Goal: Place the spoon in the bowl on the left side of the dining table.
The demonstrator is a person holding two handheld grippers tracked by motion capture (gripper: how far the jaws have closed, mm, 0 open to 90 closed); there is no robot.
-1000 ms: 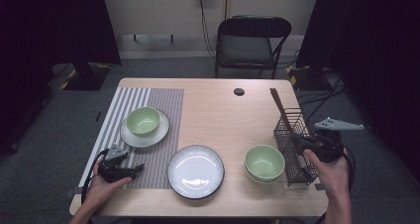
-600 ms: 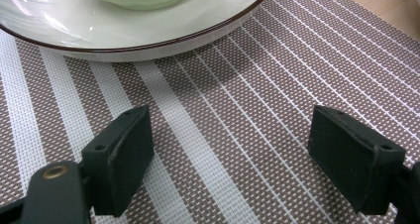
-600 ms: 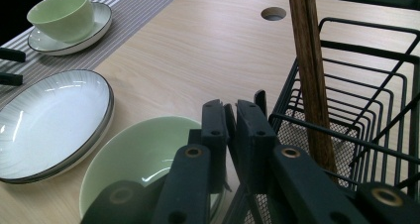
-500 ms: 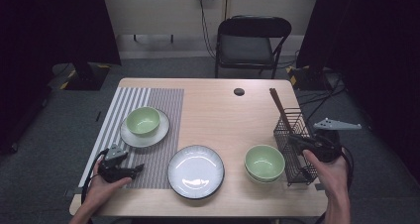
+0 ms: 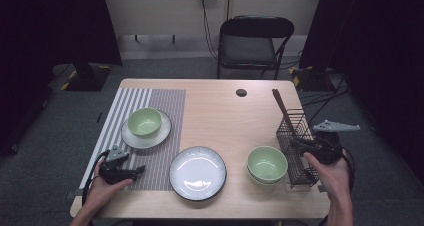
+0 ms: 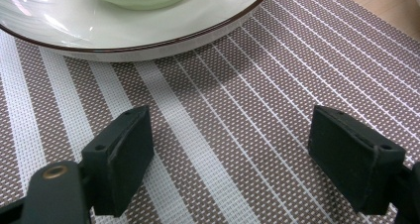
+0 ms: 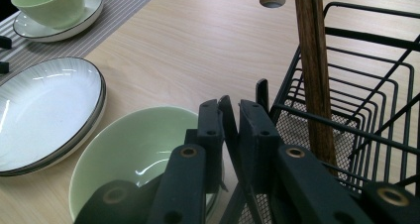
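My left gripper rests on the striped placemat at the table's front left. It stands open with only mat between its jaws, just short of the plate that bears a green bowl. My right gripper is at the near side of the black wire basket. Its jaws have just been opening and stand narrowly apart, with a thin wire of the basket between them. A wooden stick stands in the basket.
A white plate with a dark rim lies at the front middle. A green bowl sits left of the basket. A round hole is in the tabletop near the back edge. A black chair stands behind the table.
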